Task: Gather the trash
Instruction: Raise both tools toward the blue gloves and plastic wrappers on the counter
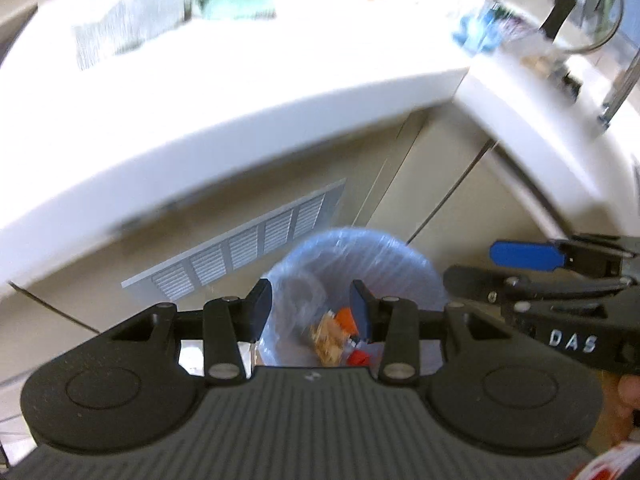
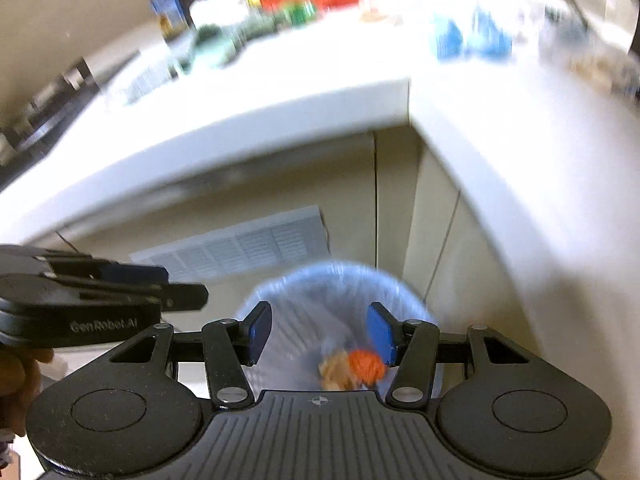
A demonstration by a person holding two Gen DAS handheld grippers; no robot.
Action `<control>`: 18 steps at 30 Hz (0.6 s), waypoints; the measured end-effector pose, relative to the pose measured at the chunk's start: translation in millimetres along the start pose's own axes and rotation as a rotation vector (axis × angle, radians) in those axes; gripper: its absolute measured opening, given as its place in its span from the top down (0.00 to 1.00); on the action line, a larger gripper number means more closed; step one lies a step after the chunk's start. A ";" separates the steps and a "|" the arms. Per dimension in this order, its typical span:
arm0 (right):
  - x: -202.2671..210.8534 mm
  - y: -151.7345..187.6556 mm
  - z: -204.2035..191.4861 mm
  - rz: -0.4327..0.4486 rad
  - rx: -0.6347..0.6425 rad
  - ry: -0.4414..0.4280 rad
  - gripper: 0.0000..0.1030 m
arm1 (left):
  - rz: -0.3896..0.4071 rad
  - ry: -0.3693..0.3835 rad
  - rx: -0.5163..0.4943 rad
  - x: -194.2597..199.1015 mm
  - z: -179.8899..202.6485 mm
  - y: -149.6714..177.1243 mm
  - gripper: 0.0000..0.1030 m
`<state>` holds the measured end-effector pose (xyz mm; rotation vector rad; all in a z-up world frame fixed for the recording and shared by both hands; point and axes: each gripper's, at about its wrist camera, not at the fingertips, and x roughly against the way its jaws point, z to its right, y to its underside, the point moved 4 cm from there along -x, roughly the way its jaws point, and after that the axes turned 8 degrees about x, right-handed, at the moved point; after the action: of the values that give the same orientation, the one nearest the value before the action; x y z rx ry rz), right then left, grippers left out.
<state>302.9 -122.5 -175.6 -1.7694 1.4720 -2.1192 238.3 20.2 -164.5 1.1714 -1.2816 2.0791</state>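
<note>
**Spotter:** What room do I have around the bin?

**Operator:** From my left wrist view, the round bin lined with a pale blue plastic bag [image 1: 352, 256] sits low centre, on the floor in the inside corner of the white L-shaped countertop [image 1: 240, 92]. The counter's front edge sweeps from lower left to upper right, then turns down the right side. Beige cabinet doors [image 1: 380, 184] and a white louvred vent grille [image 1: 248, 240] stand just behind the bin. Open space lies above the bin mouth.

**Spotter:** Tools?

**Operator:** My left gripper [image 1: 312, 304] has its jaws apart with nothing between them. My right gripper [image 2: 320, 334] is likewise parted and empty, above the bin.

**Spotter:** The trash itself?

**Operator:** An orange crumpled scrap [image 2: 366, 364] and a tan crumpled wad [image 2: 338, 372] lie touching at the bag's bottom. Both are balled up; I cannot tell a long axis. The bin's mouth faces straight up.

**Spotter:** The counter?

**Operator:** Blurred. Blue crumpled wrappers [image 2: 472, 40] upper right, dark bottles [image 2: 168, 0] upper left, a green cloth [image 1: 236, 0] at top.
</note>
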 end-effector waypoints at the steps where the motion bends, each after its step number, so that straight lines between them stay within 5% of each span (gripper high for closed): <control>1: 7.4 -5.7 -0.7 0.022 0.004 0.004 0.48 | 0.015 0.007 -0.004 6.7 2.9 -3.2 0.63; 8: 60.1 -42.5 11.6 0.189 -0.003 0.078 0.48 | 0.130 0.064 -0.049 42.2 31.1 -36.0 0.61; 18: 113.2 -68.9 99.5 0.296 -0.107 0.273 0.48 | 0.242 0.147 -0.128 44.0 94.9 -101.2 0.50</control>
<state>375.1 -208.0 -53.3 -1.2238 1.8097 -2.2242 327.5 -17.1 -55.6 0.8263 -1.5222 2.1666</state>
